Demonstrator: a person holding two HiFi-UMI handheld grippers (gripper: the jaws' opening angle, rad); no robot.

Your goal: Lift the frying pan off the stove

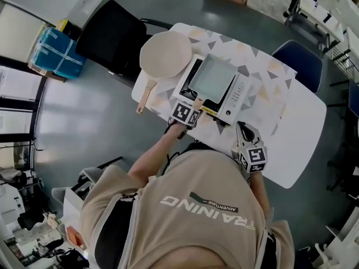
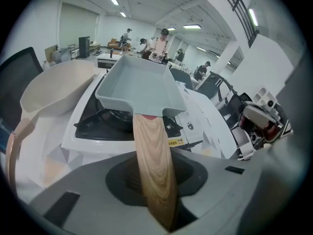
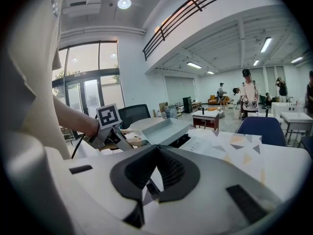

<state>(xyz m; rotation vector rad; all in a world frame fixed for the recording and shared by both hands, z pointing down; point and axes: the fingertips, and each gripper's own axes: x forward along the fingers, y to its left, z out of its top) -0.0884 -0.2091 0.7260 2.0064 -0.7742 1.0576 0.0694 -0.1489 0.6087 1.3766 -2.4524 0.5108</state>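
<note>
Left hand-held gripper (image 1: 190, 112): clamps wooden handle (image 2: 154, 170), ready to lift.
Frying pan (image 1: 213, 78): on stove (image 1: 238, 97).
Right hand-held gripper (image 3: 155, 173): closed, empty, spare.

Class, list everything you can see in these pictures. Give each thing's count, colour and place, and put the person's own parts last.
frying pan: one, grey, square, wooden handle, on the stove
stove: one, white, on the table
round pan: one, cream, wooden handle, on the table left of the stove
table: one, white cloth with triangles, in front of the person
office chair: one, black, beyond the round pan
blue chair: one, at the table's far right
crates: blue, count unclear, floor at far left
left gripper: one, grey, shut on the frying pan's handle
right gripper: one, grey, jaws together, empty, above the table
</note>
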